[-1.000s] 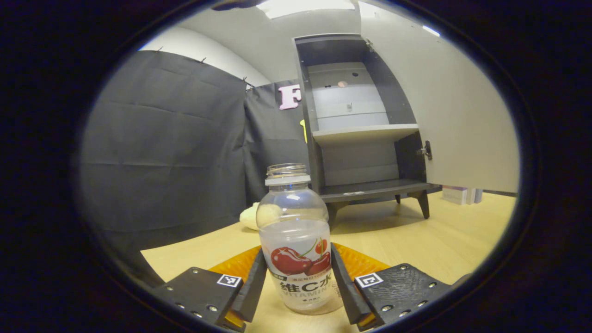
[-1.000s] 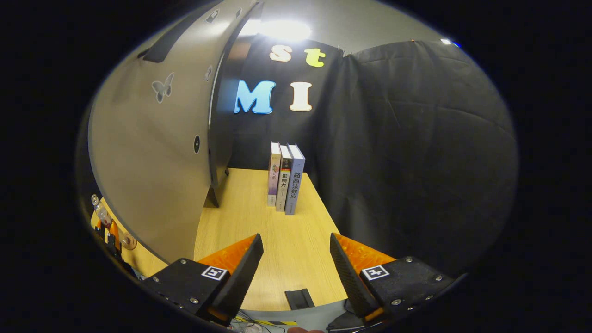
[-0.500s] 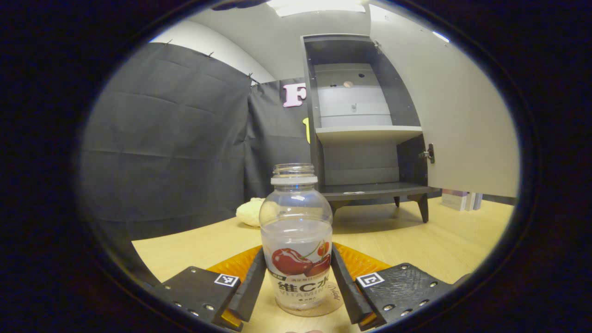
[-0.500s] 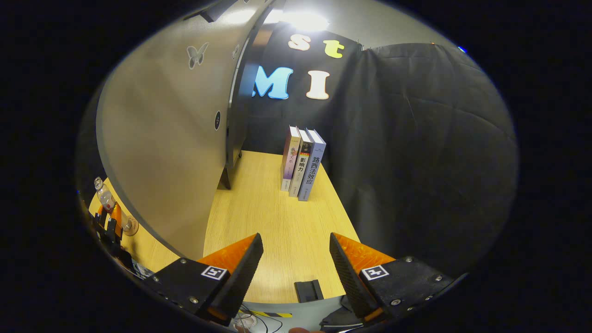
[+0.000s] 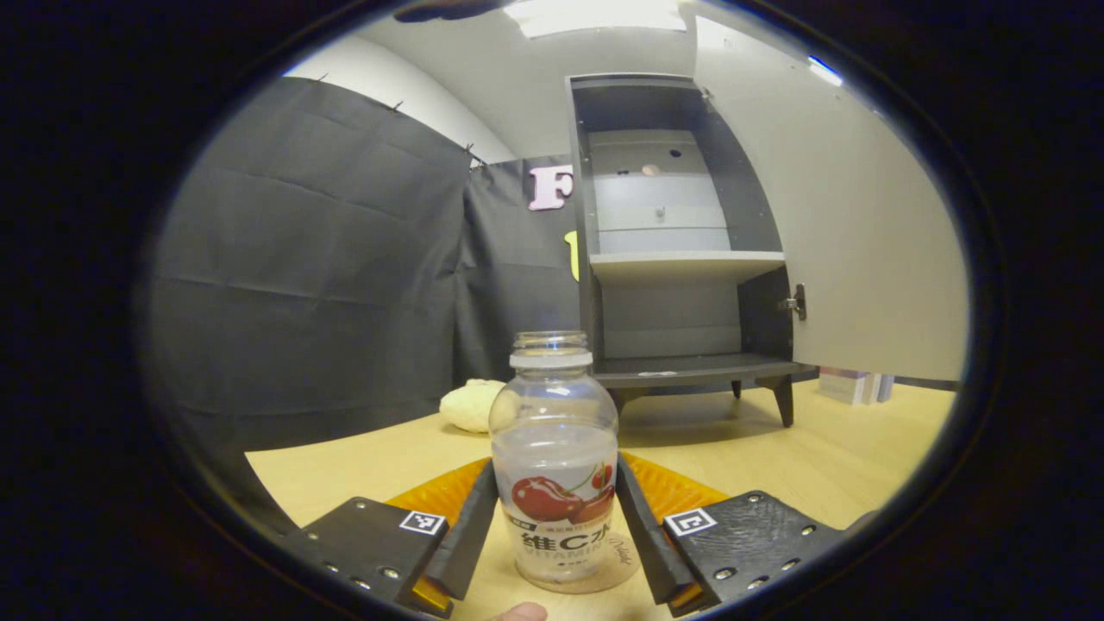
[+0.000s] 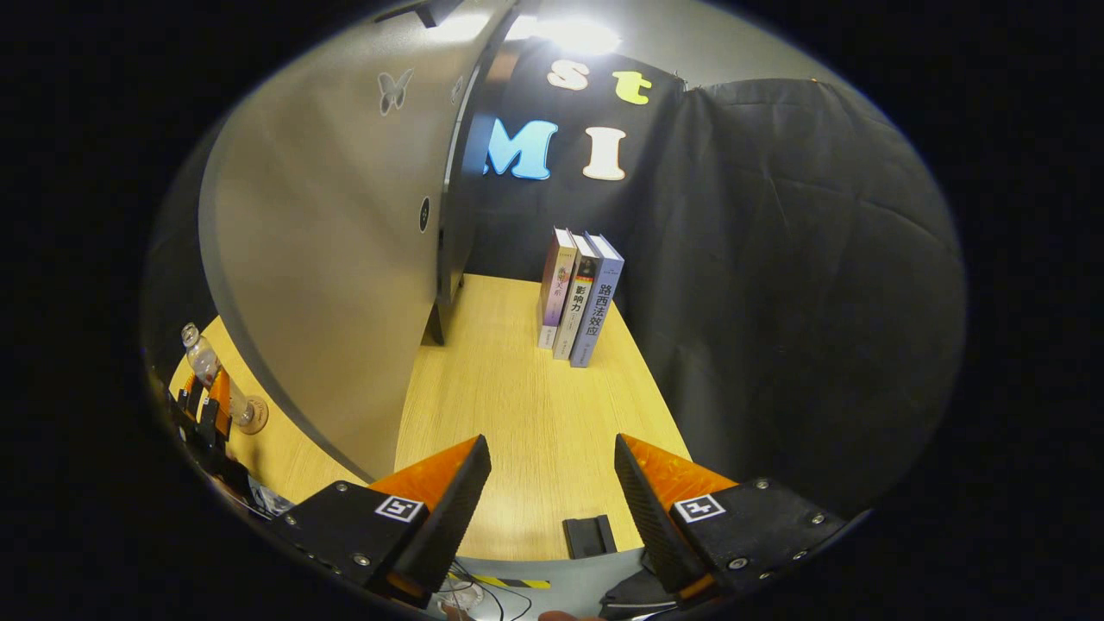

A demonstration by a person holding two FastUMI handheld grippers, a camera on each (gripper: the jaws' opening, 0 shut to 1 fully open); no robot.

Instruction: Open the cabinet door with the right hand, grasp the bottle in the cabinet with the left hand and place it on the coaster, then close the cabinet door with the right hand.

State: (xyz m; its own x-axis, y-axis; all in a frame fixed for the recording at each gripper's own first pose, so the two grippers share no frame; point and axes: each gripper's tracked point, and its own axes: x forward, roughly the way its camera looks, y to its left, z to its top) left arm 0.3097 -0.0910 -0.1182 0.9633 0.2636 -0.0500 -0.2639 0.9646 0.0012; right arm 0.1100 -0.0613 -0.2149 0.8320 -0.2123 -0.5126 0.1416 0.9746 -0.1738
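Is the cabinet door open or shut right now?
Open. The cabinet door is swung wide off the cabinet, leaving both shelves exposed; the right gripper is apart from it, jaws spread.

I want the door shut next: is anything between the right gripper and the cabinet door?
Nothing visible. The right gripper, open and empty, hangs over bare table; the open cabinet door swings just to its left. The books stand farther back, off that path.

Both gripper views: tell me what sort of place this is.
Probably a staged recording booth rather than a real home. Black cloth hangs as walls around a wooden table. On the table stand a small cabinet with its door open, three upright books and a bottle between the left gripper fingers.
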